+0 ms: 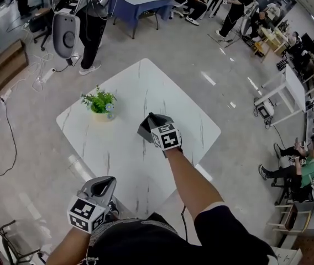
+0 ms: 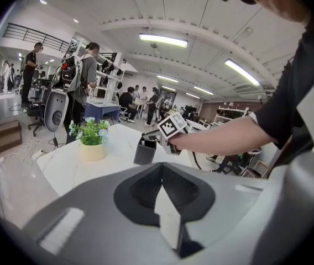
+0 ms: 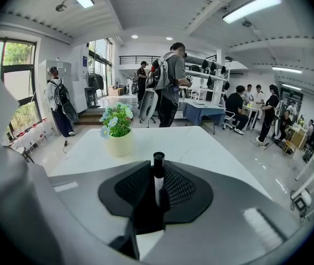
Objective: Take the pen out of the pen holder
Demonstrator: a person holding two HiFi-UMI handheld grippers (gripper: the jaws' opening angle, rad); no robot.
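I can read no words, numbers or brand names anywhere. The marker cubes (image 1: 167, 137) carry only black-and-white square patterns. A small blue plate (image 3: 84, 64) far off is perhaps a sign, but it is too tiny for me to read.

Around the pen holder (image 2: 145, 153), mostly bare table (image 1: 140, 87). Beyond it and to its right, open marble out to the edges. To its left and a little farther off, a potted plant (image 1: 100, 105), well apart, with passing room between. Directly over it and on its near side, blocked by the right gripper (image 1: 150, 121), closed on the upright pen (image 3: 158, 173), and the forearm (image 1: 187, 175). Nearer still, at the table's near-left edge, the left gripper (image 1: 109, 181), jaws together.
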